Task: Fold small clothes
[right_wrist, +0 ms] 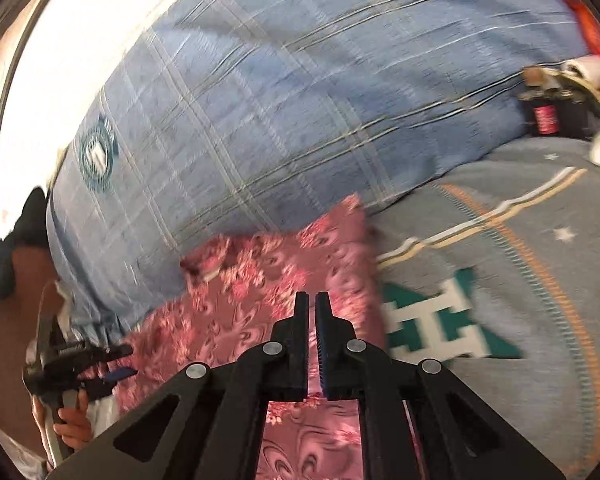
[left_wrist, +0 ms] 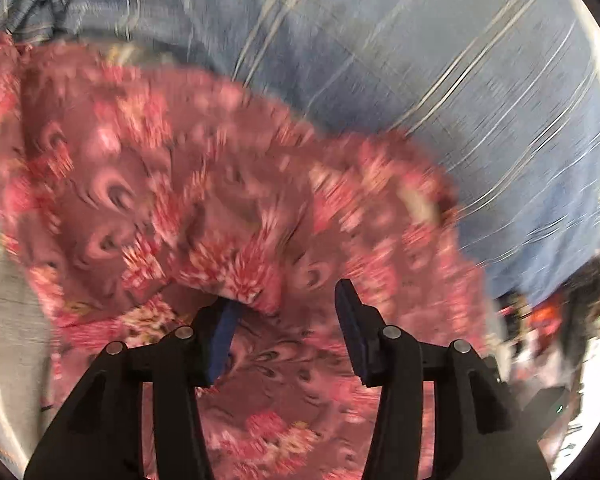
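Observation:
A pink floral garment [left_wrist: 188,200] lies rumpled on the bed, blurred by motion. It also shows in the right wrist view [right_wrist: 260,300]. My left gripper [left_wrist: 288,300] is open just above the garment, with a fold of cloth over its left fingertip [left_wrist: 228,320]. My right gripper [right_wrist: 312,300] is shut above the garment's right part, with nothing visibly held between the pads. The left gripper [right_wrist: 116,360] also shows at the garment's left edge in the right wrist view.
A blue checked pillow [right_wrist: 280,100] lies behind the garment, also in the left wrist view [left_wrist: 420,60]. A grey blanket [right_wrist: 520,280] with stars and a green-white emblem covers the bed at right. Cluttered items [right_wrist: 560,92] sit at the far right.

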`<action>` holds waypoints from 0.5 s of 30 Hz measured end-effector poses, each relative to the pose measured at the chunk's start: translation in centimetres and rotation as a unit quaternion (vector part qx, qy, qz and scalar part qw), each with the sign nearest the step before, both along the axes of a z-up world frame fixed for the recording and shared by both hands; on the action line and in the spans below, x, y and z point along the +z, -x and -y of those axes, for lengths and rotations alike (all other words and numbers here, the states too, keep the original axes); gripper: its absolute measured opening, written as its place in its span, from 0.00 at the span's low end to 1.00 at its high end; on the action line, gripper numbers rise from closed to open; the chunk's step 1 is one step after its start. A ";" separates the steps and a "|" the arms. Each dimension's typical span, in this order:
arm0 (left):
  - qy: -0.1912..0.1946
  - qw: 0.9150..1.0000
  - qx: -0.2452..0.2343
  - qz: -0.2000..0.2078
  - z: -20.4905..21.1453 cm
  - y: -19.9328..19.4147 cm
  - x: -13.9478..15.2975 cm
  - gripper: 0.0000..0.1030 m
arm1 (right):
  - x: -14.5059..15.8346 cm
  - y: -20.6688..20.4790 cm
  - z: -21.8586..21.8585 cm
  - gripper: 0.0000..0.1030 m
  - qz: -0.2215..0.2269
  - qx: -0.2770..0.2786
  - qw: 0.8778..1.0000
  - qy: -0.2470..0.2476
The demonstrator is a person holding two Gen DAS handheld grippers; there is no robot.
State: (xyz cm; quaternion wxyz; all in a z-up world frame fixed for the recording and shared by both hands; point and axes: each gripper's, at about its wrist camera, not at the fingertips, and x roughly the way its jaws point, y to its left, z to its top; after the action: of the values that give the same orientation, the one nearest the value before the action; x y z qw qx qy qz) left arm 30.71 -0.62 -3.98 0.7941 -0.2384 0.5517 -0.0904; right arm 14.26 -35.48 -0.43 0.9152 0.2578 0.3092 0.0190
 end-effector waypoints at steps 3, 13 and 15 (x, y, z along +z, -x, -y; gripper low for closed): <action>-0.076 0.996 -0.029 0.039 2.0 0.4 0.8 0.46 | -2.3 -0.8 0.3 0.00 -0.033 -0.027 0.999 0.010; -0.066 0.997 0.001 0.042 -5.1 0.6 4.1 0.51 | 0.4 -2.3 -5.4 0.22 -0.011 0.027 1.000 0.007; -0.076 0.996 0.030 0.039 -8.7 0.2 4.8 0.56 | -1.3 -3.3 -5.8 0.30 -0.033 0.025 0.999 -0.023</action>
State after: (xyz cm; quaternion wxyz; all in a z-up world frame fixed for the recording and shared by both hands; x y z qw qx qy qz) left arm 30.54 8.13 0.80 0.8331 -0.1904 0.5182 -0.0333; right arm 17.53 -29.64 -1.76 0.8977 0.2715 0.3447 0.0409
